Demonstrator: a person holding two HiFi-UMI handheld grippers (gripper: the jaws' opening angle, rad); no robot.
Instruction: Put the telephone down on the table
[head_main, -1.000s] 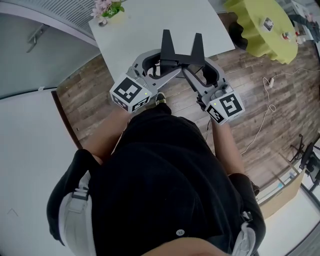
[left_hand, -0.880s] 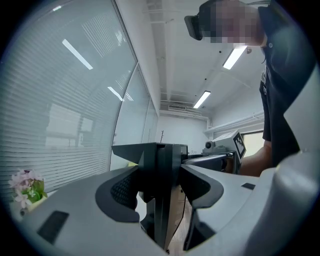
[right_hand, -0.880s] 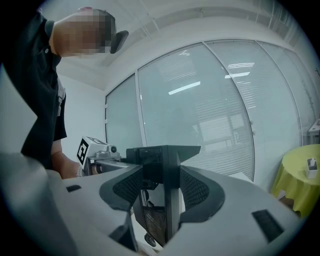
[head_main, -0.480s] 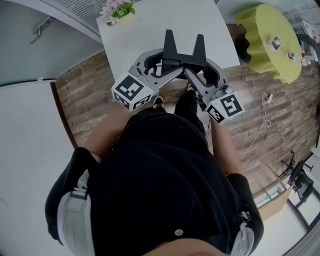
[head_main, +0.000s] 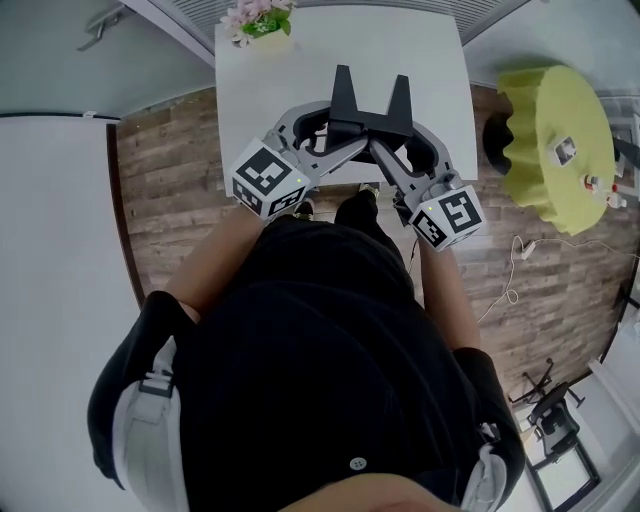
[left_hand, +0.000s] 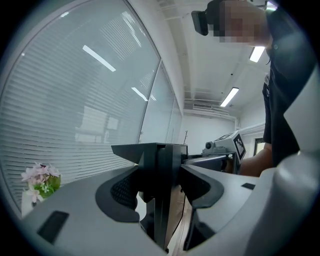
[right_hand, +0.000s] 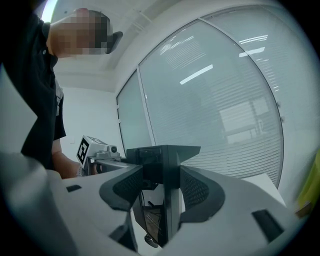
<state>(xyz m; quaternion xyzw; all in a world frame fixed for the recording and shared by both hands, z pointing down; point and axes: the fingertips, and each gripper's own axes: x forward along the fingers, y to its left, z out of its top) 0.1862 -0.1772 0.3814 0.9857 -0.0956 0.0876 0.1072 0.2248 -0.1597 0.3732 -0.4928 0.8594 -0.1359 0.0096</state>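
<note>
The black telephone (head_main: 367, 112) is held in the air over the near half of the white counter (head_main: 300, 70), which has come further under it in the last second, so setting it down looks close. The left gripper (head_main: 335, 127) and right gripper (head_main: 393, 130) each have their fingers closed narrow on its sides. The gripper views show that grip plainly, but only the head view shows the counter below.

Matt white table (head_main: 432, 52), rough wood floor (head_main: 168, 192)
</note>
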